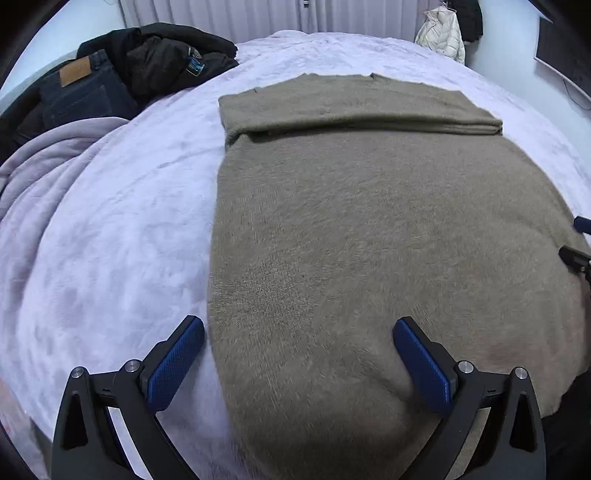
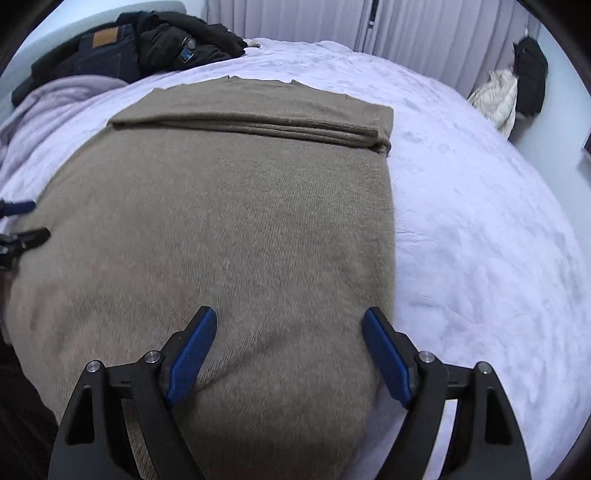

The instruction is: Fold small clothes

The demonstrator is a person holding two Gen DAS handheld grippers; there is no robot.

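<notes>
A taupe knit sweater (image 1: 369,229) lies flat on the bed, its sleeves folded across the far end in a band (image 1: 354,110). My left gripper (image 1: 299,328) is open over the sweater's near left corner, one blue pad off the edge. The sweater also shows in the right wrist view (image 2: 229,229). My right gripper (image 2: 290,321) is open over its near right corner. The right gripper's tips (image 1: 580,240) show at the right edge of the left wrist view, and the left gripper's tips (image 2: 22,221) at the left edge of the right wrist view.
The bed has a pale lilac fleece cover (image 1: 122,229). A pile of dark jeans and black jackets (image 1: 122,74) lies at the far left corner, with a bunched lilac blanket (image 1: 40,166) beside it. Curtains (image 2: 424,33) and hanging coats (image 1: 443,33) stand beyond the bed.
</notes>
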